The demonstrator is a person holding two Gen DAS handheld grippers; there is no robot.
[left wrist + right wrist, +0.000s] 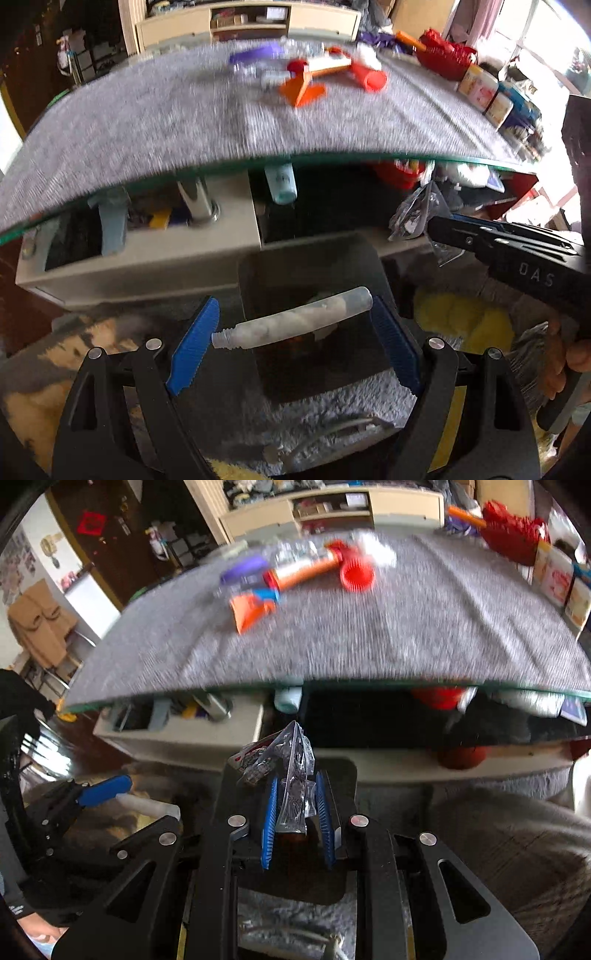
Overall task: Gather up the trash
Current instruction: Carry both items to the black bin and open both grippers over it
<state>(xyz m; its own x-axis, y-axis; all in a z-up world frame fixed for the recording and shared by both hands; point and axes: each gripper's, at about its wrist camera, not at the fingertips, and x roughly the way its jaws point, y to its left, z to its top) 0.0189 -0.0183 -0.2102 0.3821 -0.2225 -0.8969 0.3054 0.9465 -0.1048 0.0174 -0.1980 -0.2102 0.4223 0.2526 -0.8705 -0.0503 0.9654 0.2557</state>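
1. The left gripper (291, 339) holds a translucent tube (291, 321) lengthwise between its widely spread blue fingers (194, 343). The tube's long axis runs straight across the gap, threaded neck by the left finger and flat end against the right one.
2. Directly below the tube sits a dark open bin (314, 266) on the floor in front of the table (184, 122); I judge the tube already over its mouth.
3. The right gripper (295, 819) pinches a crumpled clear wrapper (291, 775) with its fingers nearly together, the wrapper sticking up beyond the tips.
4. In the right wrist view the bin (343, 775) lies under those fingers too, so both hands look about equally near.
5. More trash (317, 74) lies well apart, up on the table.
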